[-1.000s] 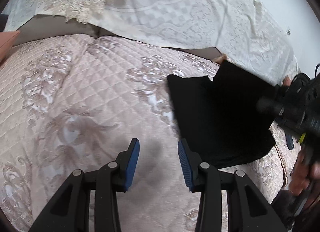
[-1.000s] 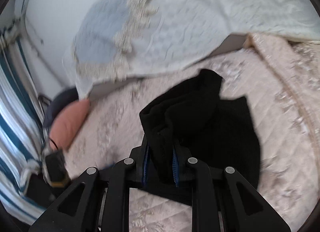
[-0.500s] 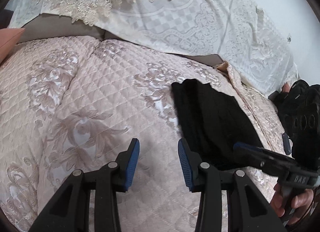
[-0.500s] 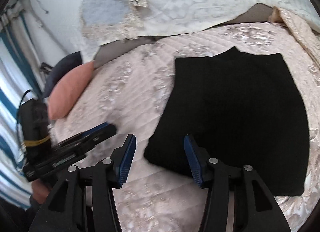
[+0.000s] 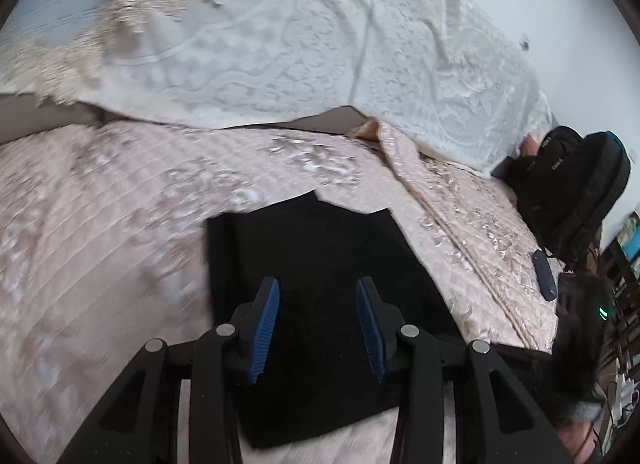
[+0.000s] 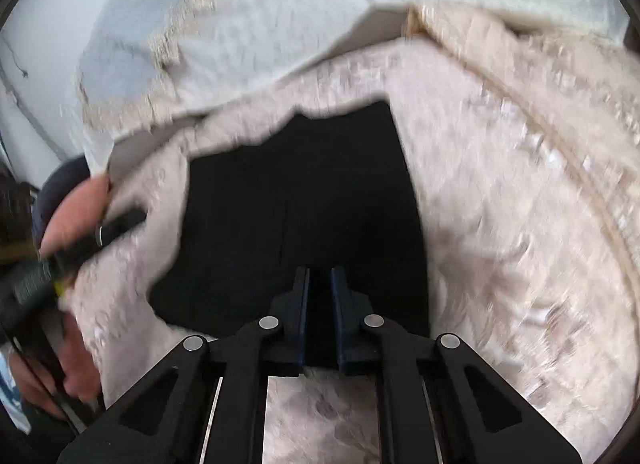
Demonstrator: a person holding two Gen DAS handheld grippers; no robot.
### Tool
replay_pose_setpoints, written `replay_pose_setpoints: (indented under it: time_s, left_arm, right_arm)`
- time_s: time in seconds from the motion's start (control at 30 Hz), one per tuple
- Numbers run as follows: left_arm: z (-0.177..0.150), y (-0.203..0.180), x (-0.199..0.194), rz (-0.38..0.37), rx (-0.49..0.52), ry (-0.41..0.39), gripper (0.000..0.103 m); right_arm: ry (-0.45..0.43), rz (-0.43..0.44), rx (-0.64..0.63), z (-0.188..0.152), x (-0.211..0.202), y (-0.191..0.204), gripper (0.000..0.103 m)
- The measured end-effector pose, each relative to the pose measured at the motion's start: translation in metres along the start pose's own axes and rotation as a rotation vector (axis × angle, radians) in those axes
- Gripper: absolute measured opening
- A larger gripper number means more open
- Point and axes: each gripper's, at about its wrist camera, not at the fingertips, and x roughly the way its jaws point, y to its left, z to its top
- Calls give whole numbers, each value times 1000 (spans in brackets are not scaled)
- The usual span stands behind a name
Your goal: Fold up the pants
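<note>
Black folded pants [image 5: 320, 264] are lying flat on the pink quilted bedspread [image 5: 100, 264] in the left wrist view, well in front of the white lace cover [image 5: 320, 44] at the head of the bed. Directly over the pants, the left tool [image 5: 316, 328] is hovering with its blue pads spread about halfway, nothing pinched between them. To the right of the pants, by the bed's edge, a black backpack [image 5: 572, 192] is standing.

In the right wrist view, the pants [image 6: 300, 204] are spreading out ahead of the right tool [image 6: 320, 304], whose jaws have just been closing and are now standing nearly pressed together at the near hem of the pants; whether cloth is pinched I cannot tell. Left of the pants, a hand [image 6: 76, 216] is gripping the left tool's handle.
</note>
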Motion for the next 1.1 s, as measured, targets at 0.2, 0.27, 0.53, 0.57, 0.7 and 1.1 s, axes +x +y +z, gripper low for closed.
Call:
replay_pose_setpoints:
  time_s: [0.2,0.27,0.53,0.57,0.7,1.1]
  left_arm:
    - [26,-3,45,50,27,39,43]
    - [26,2,57,99,27,65,42]
    - [14,5,77,146,77,102,42]
    - [14,4,77,148,78,101,42]
    - [15,-3,60,172,94,86,42]
    - [-29,-18,-6,234,120,62,43]
  right_arm:
    - [-83,-39,-29,27,-14,-4,11]
    - [-107,-70,-24,42,-9,-8,11]
    - [-1,-123,-6,68,45,-34,11]
    - [-4,-122,-5,68,45,-35,11]
    - [-29,-123,-7,68,29,-29,16]
    - [-53,-168,-113,6,-22,11,22]
